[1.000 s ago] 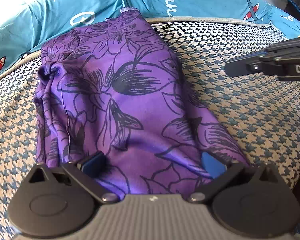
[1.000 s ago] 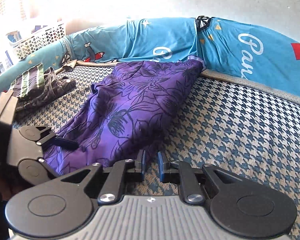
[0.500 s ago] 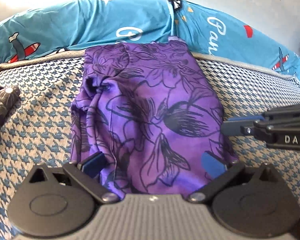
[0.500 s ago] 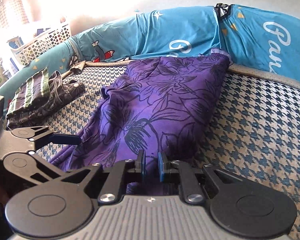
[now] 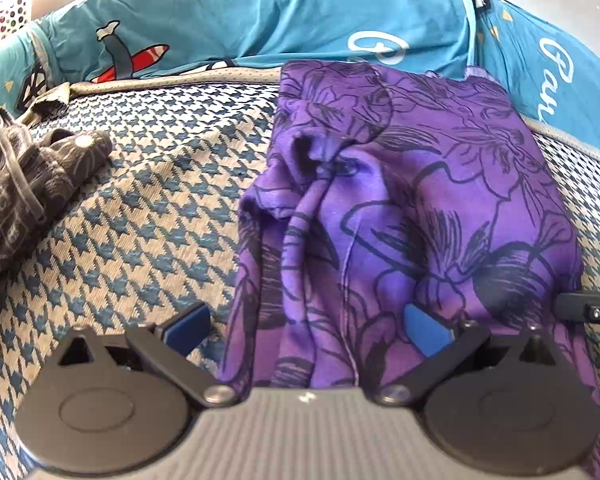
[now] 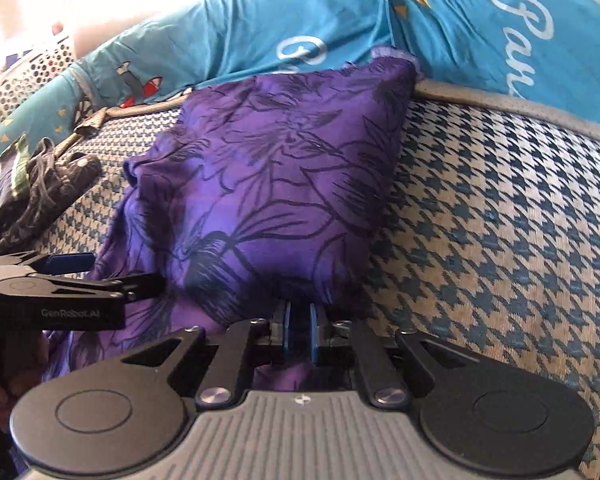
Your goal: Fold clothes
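The purple floral garment [image 5: 420, 200] lies along the houndstooth bed [image 5: 148, 216], its far end up against the teal pillows [image 5: 260, 12], with a dark bundle of clothes [image 5: 28, 176] well off to the left. Right gripper [image 6: 299, 330] has just been closing and now its jaws are pinched together on the garment's near hem, cloth between the pads. Left gripper [image 5: 306, 330] hangs over the near left edge of the fabric, jaws spread wide, gripping nothing.

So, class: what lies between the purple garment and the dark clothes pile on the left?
Only bare houndstooth cover separates the purple garment from the dark clothes pile, clearest in the left wrist view.
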